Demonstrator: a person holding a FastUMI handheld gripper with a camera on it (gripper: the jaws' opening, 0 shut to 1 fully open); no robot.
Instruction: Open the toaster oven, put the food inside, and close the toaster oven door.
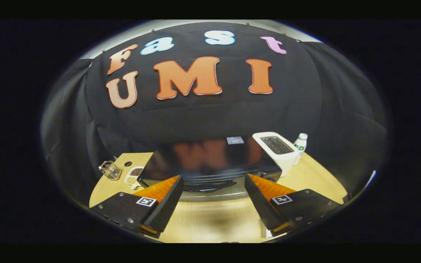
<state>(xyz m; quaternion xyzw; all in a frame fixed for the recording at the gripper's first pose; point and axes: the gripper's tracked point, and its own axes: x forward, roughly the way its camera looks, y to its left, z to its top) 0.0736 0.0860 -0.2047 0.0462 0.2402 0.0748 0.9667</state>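
The black toaster oven [210, 159] stands on the round wooden table [210, 219], seen from above, with a glossy top. Along its front edge runs a grey metal strip [210, 194]; I cannot tell whether the door is open or closed. My gripper [213, 179] is open, its fingers spread wide and tips level with the oven's front, one on each side. Nothing is between them. A small white dish [133, 176] with brown and yellowish bits lies left of the oven.
A white slot toaster [278, 150] stands against the oven's right rear corner, with a white bottle [300, 143] behind it. A clear glass holder [110, 170] sits at the table's left edge. Bare wood lies between the fingers, in front of the oven.
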